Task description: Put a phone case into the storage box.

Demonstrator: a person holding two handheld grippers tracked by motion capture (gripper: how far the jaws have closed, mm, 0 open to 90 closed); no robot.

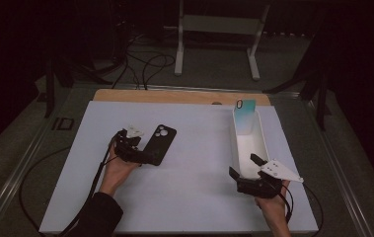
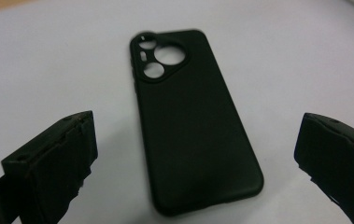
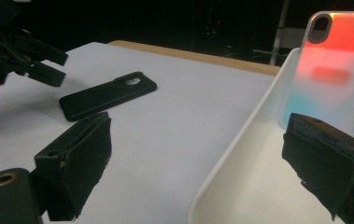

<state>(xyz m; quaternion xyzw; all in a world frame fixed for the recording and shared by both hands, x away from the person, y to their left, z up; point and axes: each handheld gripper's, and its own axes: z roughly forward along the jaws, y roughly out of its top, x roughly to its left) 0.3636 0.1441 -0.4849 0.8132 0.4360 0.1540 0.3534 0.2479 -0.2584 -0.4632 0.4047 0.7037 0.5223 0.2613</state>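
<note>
the left claw [image 2: 193,154] is hovering released, jaws spread either side of the black phone case [image 2: 191,121] lying flat on the white worktop [image 1: 194,168], lining up a grab, while the right claw [image 1: 247,168] is waiting released astride the white tray [image 1: 238,148] wall.

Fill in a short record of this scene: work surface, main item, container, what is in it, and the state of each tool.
Work surface: white board on a table
Main item: black phone case, lying flat, camera holes away from the left tool
Container: long white tray, on the right side
In the tray: a pale colourful phone case, leaning upright at the far end
Left tool: open, jaws either side of the black case, not touching it
Right tool: open, straddling the tray's near wall
</note>
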